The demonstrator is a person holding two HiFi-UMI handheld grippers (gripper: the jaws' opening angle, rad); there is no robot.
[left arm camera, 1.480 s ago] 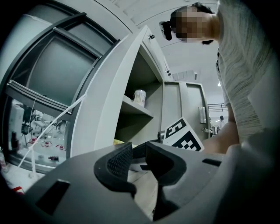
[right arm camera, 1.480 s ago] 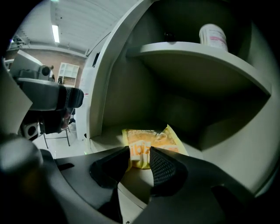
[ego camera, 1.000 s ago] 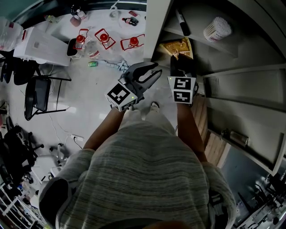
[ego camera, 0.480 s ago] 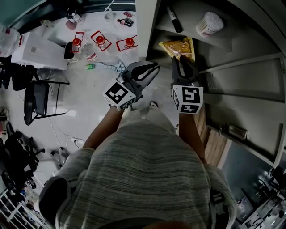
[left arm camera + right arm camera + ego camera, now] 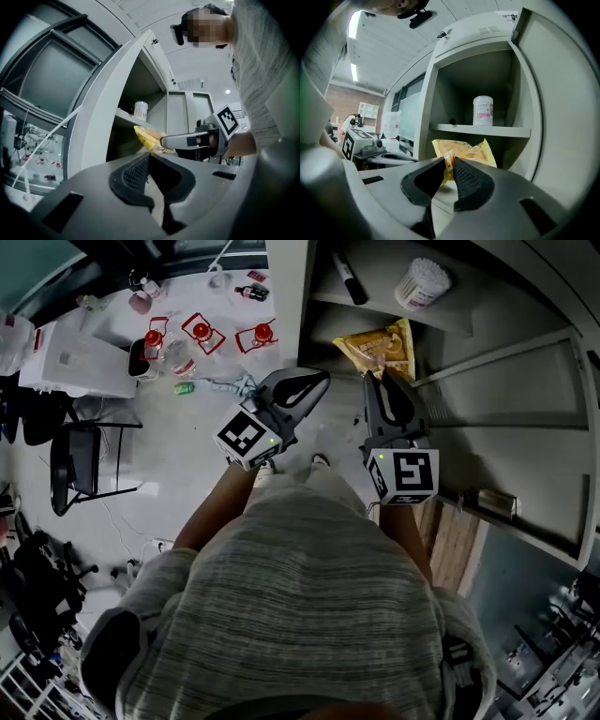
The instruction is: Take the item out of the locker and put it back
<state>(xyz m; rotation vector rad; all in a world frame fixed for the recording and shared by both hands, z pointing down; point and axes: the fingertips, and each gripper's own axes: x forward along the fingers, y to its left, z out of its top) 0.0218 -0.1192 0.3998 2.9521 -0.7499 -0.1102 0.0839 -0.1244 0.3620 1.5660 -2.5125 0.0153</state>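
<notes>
A yellow snack bag (image 5: 380, 348) hangs at the mouth of the open locker, below its shelf (image 5: 480, 130). My right gripper (image 5: 382, 377) is shut on the bag's near edge. In the right gripper view the crimped edge (image 5: 449, 161) sits pinched between the pads of that gripper (image 5: 449, 165), with the rest of the bag (image 5: 466, 149) beyond them. My left gripper (image 5: 319, 381) hovers left of it, beside the locker's edge, shut with nothing in it. The left gripper view shows its jaws (image 5: 149, 157) together and the bag (image 5: 146, 138) ahead.
On the shelf stand a white canister (image 5: 483, 111) and a dark marker (image 5: 350, 277). The open locker door (image 5: 108, 108) rises at the left. Closed locker compartments (image 5: 506, 437) lie to the right. Red-framed items (image 5: 200, 331), a white box (image 5: 75, 357) and a chair (image 5: 80, 451) sit on the floor.
My right gripper has risen with the yellow bag still pinched, and its marker cube now appears closer to the head camera. The left gripper has hardly moved.
</notes>
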